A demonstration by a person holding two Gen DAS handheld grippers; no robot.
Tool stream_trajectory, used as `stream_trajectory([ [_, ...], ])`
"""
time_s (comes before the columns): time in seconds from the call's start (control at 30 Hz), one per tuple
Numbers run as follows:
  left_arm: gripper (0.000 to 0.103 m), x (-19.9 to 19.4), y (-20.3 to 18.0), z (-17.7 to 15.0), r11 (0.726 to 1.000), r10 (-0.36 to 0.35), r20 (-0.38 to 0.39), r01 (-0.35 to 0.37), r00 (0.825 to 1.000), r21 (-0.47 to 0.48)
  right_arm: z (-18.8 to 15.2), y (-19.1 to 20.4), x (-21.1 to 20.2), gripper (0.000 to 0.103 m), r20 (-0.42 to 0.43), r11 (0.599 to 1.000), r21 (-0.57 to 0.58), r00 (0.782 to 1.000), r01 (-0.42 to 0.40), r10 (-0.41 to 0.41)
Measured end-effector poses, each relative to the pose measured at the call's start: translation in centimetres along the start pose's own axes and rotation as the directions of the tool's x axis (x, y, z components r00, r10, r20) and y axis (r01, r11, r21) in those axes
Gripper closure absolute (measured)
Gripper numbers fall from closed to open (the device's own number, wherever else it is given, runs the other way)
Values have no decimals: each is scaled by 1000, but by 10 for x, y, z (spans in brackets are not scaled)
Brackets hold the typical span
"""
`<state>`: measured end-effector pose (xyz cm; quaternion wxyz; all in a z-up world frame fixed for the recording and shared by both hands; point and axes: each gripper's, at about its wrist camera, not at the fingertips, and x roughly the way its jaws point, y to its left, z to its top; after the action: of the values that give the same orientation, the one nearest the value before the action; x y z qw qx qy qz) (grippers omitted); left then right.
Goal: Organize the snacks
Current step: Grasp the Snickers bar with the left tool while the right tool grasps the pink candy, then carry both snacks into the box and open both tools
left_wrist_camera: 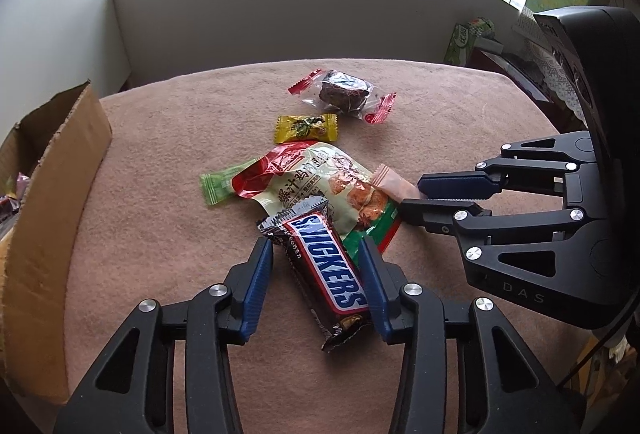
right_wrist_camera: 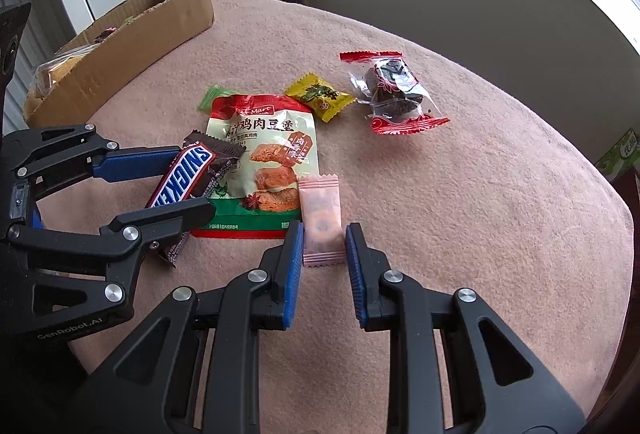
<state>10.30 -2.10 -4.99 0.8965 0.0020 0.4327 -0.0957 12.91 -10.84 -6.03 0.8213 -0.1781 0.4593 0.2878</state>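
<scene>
A Snickers bar [left_wrist_camera: 326,270] lies on the pink cloth, its top end over a chicken tofu pouch [left_wrist_camera: 320,182]. My left gripper [left_wrist_camera: 316,246] is open, its fingers on either side of the bar [right_wrist_camera: 182,178]. A pink candy packet [right_wrist_camera: 321,218] lies beside the pouch [right_wrist_camera: 264,162]. My right gripper [right_wrist_camera: 323,234] is open around the packet's near end, and it also shows in the left wrist view [left_wrist_camera: 412,192]. A yellow candy [left_wrist_camera: 306,127], a green candy [left_wrist_camera: 218,186] and a clear-wrapped brown cake [left_wrist_camera: 344,94] lie farther back.
A cardboard box [left_wrist_camera: 52,194] with several snacks inside stands at the table's left edge, also seen in the right wrist view [right_wrist_camera: 132,34]. A wall and window run behind the table. A green tissue box [left_wrist_camera: 466,38] and dark furniture sit at the right.
</scene>
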Motion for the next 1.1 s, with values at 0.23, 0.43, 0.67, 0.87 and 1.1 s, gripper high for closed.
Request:
stream_trajectory([
  [0.23, 69, -4, 8, -4, 1000, -23, 1, 23, 1000, -16, -6, -1, -4, 81, 11, 1000, 31, 1000, 3, -3],
  [0.43, 70, -9, 21, -8, 996, -70, -4, 69, 998, -60, -13, -1, -12, 81, 27, 998, 63, 1000, -1, -1],
  [0.67, 72, -20, 32, -7, 994, -57, 23, 58, 998, -92, -11, 1, -22, 81, 44, 998, 67, 999, 18, -21],
  [0.87, 72, -37, 40, -1, 992, -47, 74, 55, 996, -114, -1, 3, -46, 81, 93, 996, 83, 995, 12, -20],
  [1.1, 72, -68, 64, 9, 984, -38, 161, 64, 986, -165, 28, 20, -79, 81, 183, 997, 71, 983, -13, -1],
])
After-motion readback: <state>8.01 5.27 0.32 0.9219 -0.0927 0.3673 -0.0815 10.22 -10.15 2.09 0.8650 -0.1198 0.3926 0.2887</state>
